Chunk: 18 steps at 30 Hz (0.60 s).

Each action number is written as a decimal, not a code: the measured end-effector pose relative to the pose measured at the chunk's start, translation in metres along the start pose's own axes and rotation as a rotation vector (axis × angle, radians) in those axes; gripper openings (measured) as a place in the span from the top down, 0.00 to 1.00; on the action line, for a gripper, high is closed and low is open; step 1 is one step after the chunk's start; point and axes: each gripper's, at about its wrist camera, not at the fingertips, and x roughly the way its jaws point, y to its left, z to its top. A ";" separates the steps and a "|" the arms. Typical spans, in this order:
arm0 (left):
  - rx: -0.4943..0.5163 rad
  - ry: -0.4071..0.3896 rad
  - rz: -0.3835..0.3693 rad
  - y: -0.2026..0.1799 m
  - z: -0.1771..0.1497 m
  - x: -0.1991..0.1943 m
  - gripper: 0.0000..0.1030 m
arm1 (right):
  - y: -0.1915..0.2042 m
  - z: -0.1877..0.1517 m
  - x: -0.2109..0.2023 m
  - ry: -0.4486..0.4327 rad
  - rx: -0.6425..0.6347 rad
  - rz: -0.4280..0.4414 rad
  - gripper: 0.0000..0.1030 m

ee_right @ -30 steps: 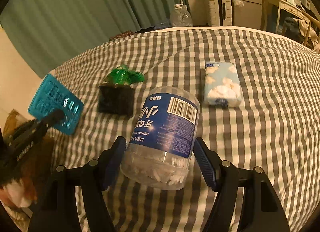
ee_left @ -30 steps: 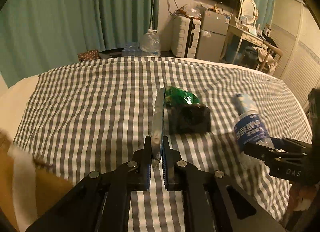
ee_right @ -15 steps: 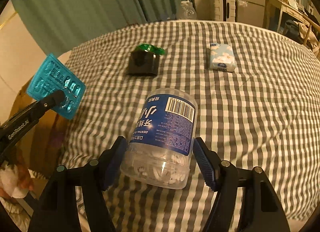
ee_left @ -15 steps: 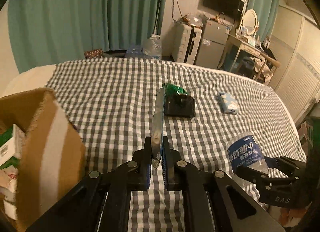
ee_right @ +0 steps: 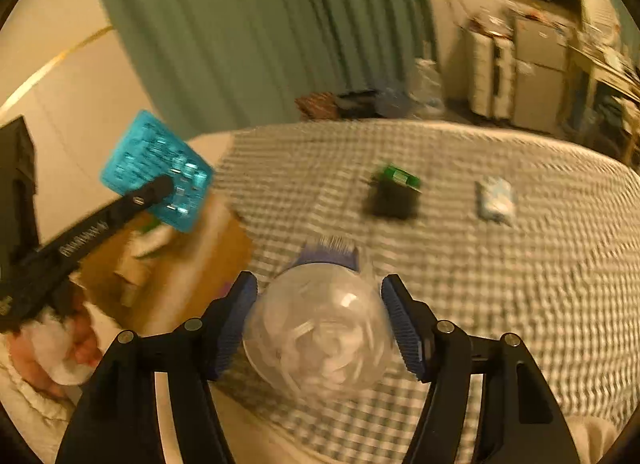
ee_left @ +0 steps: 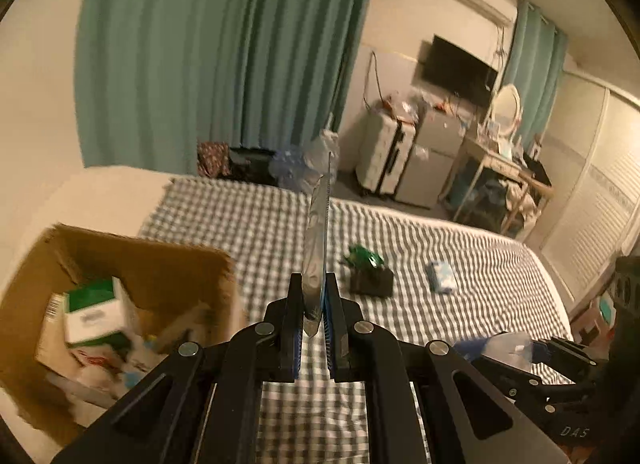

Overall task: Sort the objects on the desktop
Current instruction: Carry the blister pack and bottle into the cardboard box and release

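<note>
Gripping a clear floss-pick jar [ee_right: 320, 340] bottom-first, right gripper [ee_right: 318, 324] has both pads tight on its sides, above the near edge of the checked bed [ee_right: 480, 284]. Left gripper [ee_left: 314, 324] pinches a teal blister pack [ee_left: 317, 248] edge-on, beside the open cardboard box [ee_left: 192, 264]. Farther out on the bed: black pouch with green wrapper [ee_left: 370, 278], then tissue pack [ee_left: 441, 282].

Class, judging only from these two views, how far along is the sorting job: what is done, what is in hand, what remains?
Done: the brown cardboard box already holds a green-and-white carton and other items. In hand: the left gripper pinches a teal blister pack near the box; the right gripper clamps a clear plastic floss jar. Left: a black block with green wrapper and a pale blue tissue pack on the checked cloth.
</note>
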 end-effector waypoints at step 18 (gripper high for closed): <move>-0.143 0.086 0.213 0.148 -0.048 -0.018 0.91 | 0.173 0.060 0.068 0.019 -0.194 0.165 0.39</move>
